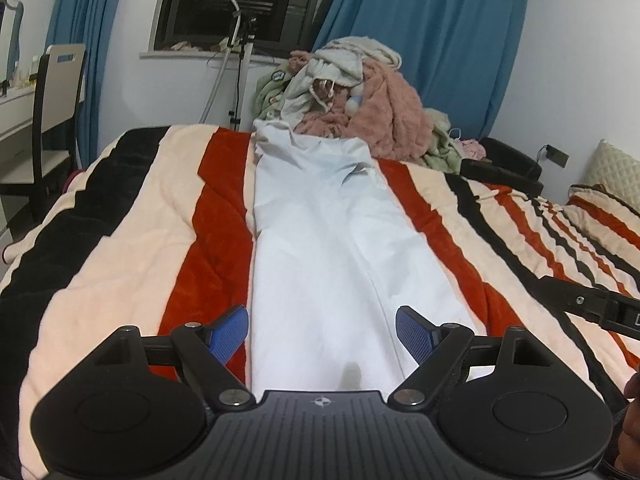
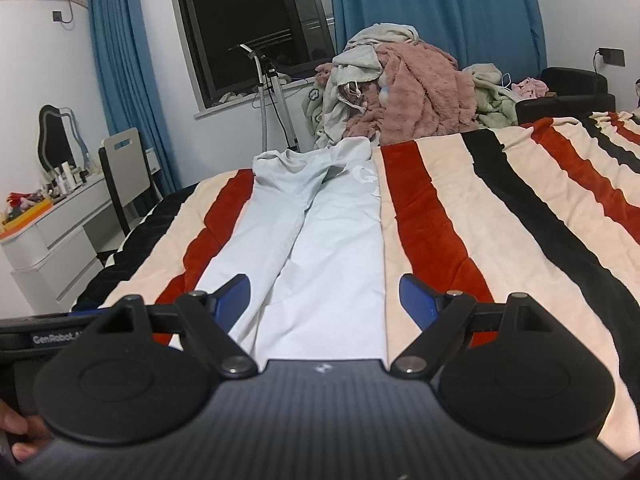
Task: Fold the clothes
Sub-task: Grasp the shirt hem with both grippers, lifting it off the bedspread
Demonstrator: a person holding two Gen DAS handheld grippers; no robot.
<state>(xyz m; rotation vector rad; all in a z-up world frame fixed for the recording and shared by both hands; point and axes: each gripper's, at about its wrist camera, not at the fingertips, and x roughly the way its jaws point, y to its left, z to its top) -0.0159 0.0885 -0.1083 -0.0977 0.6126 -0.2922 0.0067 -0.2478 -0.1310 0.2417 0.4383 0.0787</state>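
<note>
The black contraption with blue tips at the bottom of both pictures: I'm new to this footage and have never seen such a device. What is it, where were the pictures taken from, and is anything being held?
Those are two handheld grippers, one in each of a person's hands, each with a fisheye camera looking forward along its two blue-padded fingers. One picture comes from the left gripper, the other from the right gripper. Both are open and hold nothing; they hover over the near end of pale trousers laid lengthwise and flat on a striped blanket covering a bed. Beyond the trousers' far end sits a pile of unfolded clothes, in front of blue curtains and a dark window. In the left picture, part of the right gripper shows at the right edge.
</note>
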